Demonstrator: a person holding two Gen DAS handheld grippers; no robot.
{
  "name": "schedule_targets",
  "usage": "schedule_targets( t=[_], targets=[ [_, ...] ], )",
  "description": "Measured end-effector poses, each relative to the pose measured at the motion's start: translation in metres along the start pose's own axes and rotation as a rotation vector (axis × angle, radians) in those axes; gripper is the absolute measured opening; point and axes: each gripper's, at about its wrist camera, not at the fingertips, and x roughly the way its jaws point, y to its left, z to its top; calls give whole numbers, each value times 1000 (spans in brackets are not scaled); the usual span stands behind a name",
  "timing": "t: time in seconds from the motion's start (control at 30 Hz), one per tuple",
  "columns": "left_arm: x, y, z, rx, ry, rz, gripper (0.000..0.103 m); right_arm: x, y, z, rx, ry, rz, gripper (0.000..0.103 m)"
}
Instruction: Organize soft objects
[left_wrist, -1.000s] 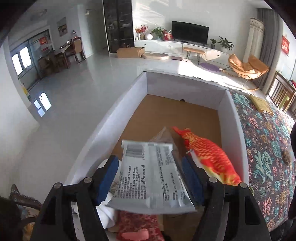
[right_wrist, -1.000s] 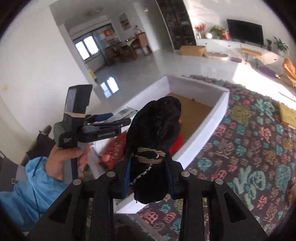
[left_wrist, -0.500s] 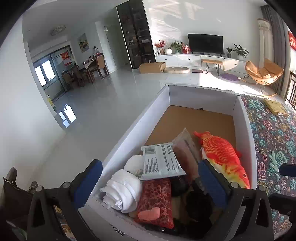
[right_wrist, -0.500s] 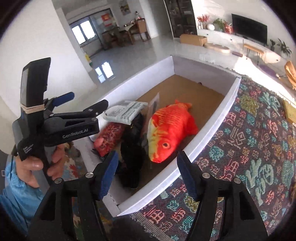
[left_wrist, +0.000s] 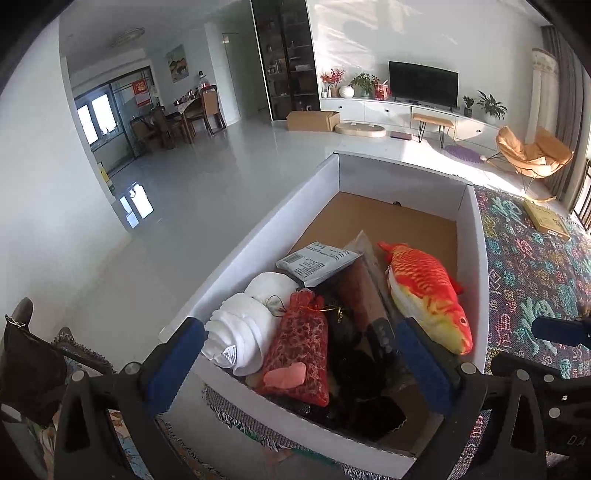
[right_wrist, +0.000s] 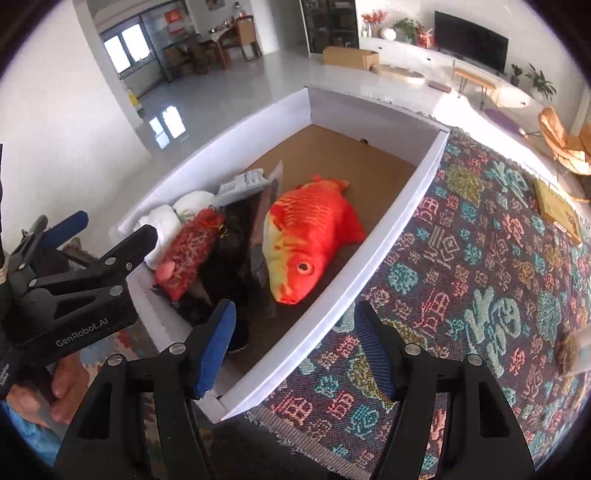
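Both claws are empty. The left claw (left_wrist: 299, 365) is spread wide at the bottom of its frame, and the right claw (right_wrist: 295, 347) is half spread; its jaws have just been opening, with nothing between them. The white box (right_wrist: 402, 206) already holds a fish toy (right_wrist: 310, 232), rolled white towels (left_wrist: 243, 325), a red pouch (left_wrist: 303, 350), a grey packet (left_wrist: 317, 262) and a black bundle (left_wrist: 351, 365), crowded at its near end. Its far half is bare cardboard. Most of the sorting looks done. One small brown item (right_wrist: 567, 352) remains at the right edge on the patterned cloth (right_wrist: 480, 258). Beyond lies a bright living room with a television (left_wrist: 423, 83).
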Motion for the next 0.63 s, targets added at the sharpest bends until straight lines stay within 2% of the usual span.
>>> schedule_targets(
  t=[0.37,0.53,0.63],
  targets=[
    [-2,2,1,-4,-11,1,103,0,6,-3,-12,0,-18,70],
    [1,4,-1,-32,12,-44,103,-2,10,-5,-23,-14,-15,70],
    [-1,1,-4,-33,-13,-9,103,-9,8,-9,-20,-43,-12,70]
  ],
)
